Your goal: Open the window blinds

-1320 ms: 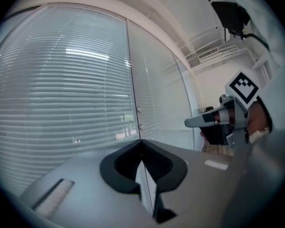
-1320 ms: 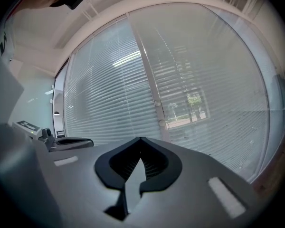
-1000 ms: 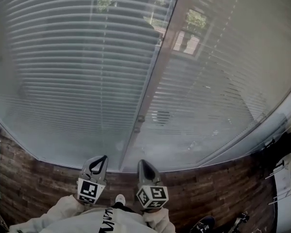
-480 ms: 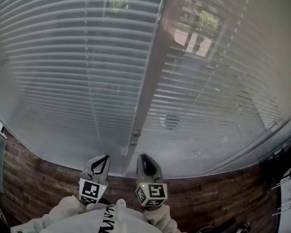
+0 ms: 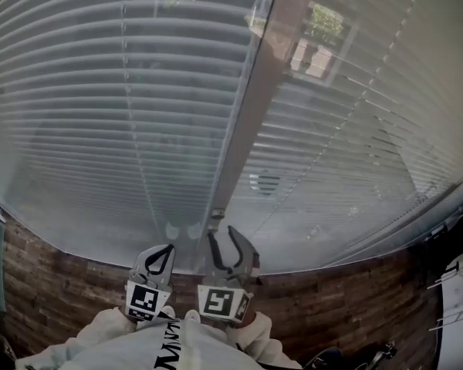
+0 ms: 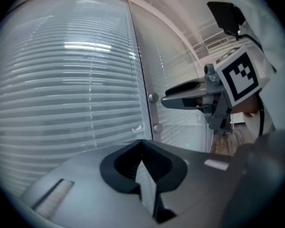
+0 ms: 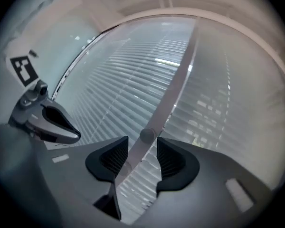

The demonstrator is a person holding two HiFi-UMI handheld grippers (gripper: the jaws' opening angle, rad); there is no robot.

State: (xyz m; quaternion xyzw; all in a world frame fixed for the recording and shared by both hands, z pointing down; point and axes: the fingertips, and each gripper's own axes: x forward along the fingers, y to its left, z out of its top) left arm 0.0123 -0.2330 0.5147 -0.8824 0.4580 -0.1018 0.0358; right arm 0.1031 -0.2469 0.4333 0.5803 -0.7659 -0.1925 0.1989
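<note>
Having just opened, right tool [image 5: 222,236] seemingly flanks knob [image 7: 146,136]; left tool [image 6: 142,148] shut.

A pale upright frame post [image 5: 248,122] stands between left slatted blind [image 5: 116,114] and right slatted blind [image 5: 355,153]; brown plank flooring [image 5: 62,285] lies before them.

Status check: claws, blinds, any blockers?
Left claw shut, empty. Right claw just opened, knob on the mullion lined up in its gap, not gripped. Blinds down. Nothing blocking.
</note>
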